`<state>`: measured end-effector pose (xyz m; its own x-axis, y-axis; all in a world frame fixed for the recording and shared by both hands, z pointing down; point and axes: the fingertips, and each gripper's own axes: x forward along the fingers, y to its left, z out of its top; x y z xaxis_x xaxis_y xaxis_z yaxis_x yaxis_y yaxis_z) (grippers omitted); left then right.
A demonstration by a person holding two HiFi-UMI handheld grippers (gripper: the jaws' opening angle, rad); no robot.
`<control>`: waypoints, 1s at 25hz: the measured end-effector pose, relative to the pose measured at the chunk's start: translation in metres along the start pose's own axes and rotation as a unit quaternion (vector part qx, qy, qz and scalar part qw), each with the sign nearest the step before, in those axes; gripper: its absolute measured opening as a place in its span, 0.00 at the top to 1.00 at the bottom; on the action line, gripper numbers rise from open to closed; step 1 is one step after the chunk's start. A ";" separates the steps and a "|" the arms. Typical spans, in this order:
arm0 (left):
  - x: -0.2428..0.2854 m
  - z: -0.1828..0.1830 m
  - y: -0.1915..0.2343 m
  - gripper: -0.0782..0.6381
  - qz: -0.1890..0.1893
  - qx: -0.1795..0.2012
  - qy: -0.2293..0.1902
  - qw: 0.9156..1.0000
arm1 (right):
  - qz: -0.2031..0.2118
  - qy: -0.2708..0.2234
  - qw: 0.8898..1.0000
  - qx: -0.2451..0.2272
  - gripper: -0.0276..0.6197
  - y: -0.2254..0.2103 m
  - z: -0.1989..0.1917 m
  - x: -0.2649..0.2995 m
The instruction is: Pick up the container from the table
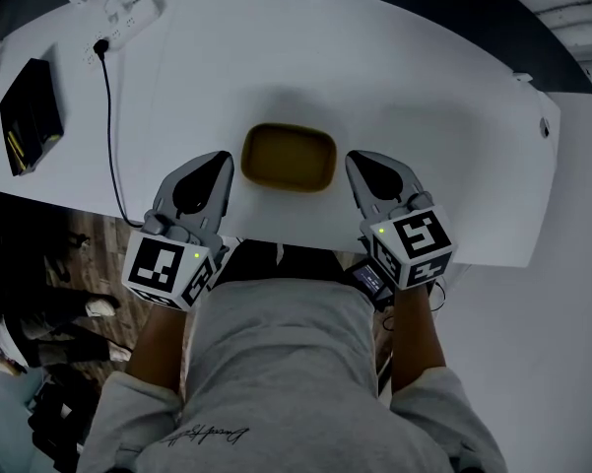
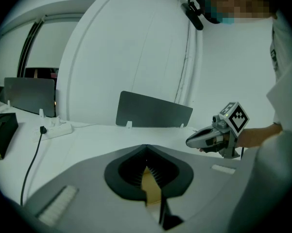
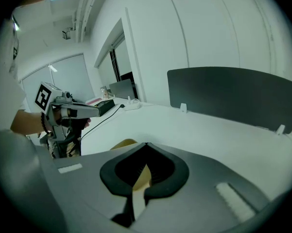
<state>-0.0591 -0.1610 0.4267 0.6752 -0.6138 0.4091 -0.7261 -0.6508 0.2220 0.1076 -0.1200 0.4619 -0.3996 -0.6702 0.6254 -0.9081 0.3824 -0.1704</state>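
A shallow yellow-brown container [image 1: 288,156] lies on the white table [image 1: 453,136], near its front edge. My left gripper [image 1: 224,158] sits just to the container's left and my right gripper [image 1: 355,158] just to its right, both apart from it. Each one's jaws are shut with nothing held. In the left gripper view a strip of the container [image 2: 150,184] shows through the slot behind the shut tips [image 2: 146,148], and the right gripper [image 2: 197,141] is across from it. The right gripper view shows the container's rim [image 3: 124,143] past its own shut tips [image 3: 146,147].
A black box [image 1: 32,101] lies at the table's left end. A power strip [image 1: 128,13] with a black cable [image 1: 108,116] runs along the far left. A dark divider panel [image 2: 153,110] stands at the table's back edge. The person's body is against the front edge.
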 end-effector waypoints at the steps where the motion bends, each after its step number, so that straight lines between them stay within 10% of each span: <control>1: 0.001 -0.002 0.000 0.89 -0.001 -0.002 0.003 1.000 | -0.001 0.003 1.000 0.002 0.93 -0.001 -0.003 0.001; 25: 0.019 -0.031 0.011 0.89 0.003 -0.020 0.032 0.999 | 0.000 0.046 0.999 0.008 0.93 -0.018 -0.037 0.035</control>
<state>-0.0587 -0.1659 0.4647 0.6624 -0.5862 0.4664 -0.7351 -0.6285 0.2541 0.1147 -0.1264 0.5147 -0.3874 -0.6087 0.6924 -0.9102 0.3720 -0.1822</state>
